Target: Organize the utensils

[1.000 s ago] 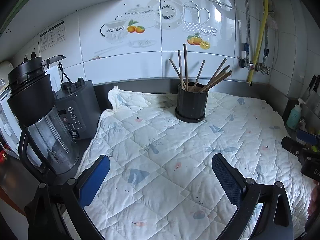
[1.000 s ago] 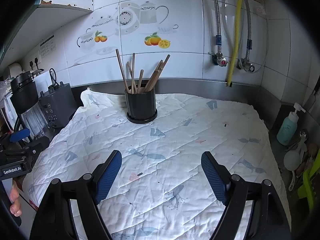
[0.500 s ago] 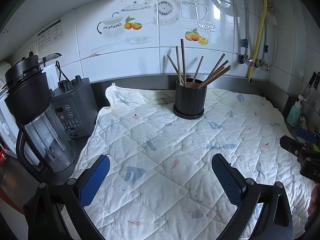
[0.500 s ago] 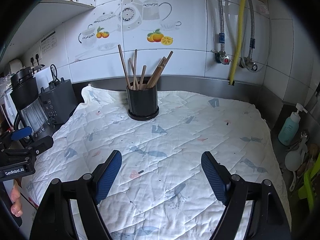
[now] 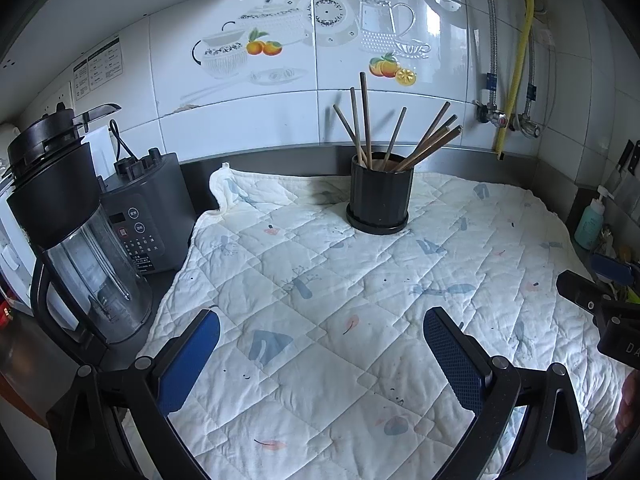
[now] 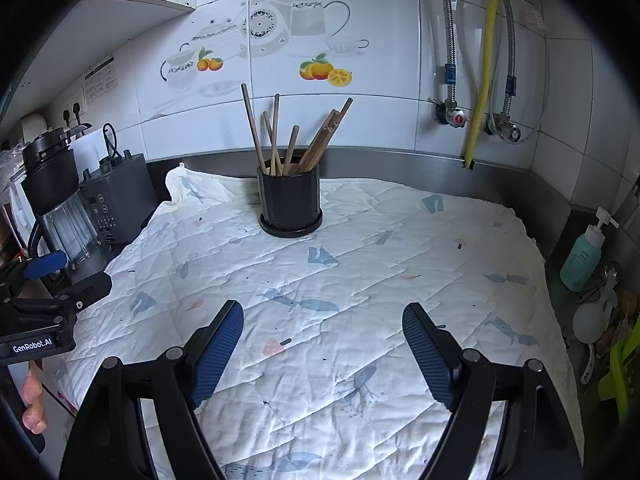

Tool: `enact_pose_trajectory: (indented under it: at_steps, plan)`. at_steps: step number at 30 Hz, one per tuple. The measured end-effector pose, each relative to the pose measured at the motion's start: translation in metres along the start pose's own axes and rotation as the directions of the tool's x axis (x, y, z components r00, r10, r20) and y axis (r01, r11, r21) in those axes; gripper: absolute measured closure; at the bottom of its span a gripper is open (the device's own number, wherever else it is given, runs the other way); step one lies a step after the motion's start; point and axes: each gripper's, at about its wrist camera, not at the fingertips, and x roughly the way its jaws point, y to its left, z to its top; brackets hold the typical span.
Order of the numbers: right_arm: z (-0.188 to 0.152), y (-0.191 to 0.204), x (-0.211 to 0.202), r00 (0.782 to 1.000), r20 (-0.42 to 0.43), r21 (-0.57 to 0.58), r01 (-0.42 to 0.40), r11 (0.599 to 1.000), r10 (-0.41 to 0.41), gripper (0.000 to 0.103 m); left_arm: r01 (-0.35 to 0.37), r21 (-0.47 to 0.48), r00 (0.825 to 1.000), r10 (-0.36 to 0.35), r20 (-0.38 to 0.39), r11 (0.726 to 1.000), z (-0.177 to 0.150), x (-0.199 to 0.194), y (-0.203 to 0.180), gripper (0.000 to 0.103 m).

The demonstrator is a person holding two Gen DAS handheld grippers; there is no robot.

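Two blue-padded fingers of the left gripper spread wide apart at the bottom of the left wrist view, nothing between them, hovering over a white quilted cloth that covers the counter. At about twelve o'clock from the gripper, near the back wall, a black ribbed holder stands upright on the cloth with wooden chopsticks fanned out of its top. At nine o'clock, off the cloth's edge, sit a blender jug and its grey base. At three o'clock the tip of the other gripper enters the frame, with a teal soap bottle beyond it.

In the right wrist view, the right gripper also holds its fingers wide apart and empty above the cloth. The holder with its chopsticks stands at about eleven o'clock, well apart from the fingers. The left gripper's body and part of a hand show at nine o'clock; the soap bottle stands at three o'clock.
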Motion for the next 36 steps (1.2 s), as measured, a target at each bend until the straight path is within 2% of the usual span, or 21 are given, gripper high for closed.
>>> enact_pose_trajectory:
  at_steps: [36]
  plan:
    - [-0.0034, 0.0041, 0.001, 1.0, -0.008, 0.001, -0.004, 1.0, 0.004, 0.014, 0.011, 0.013, 1.0, -0.011, -0.014, 1.0, -0.0054, 0.0037, -0.0053, 0.0]
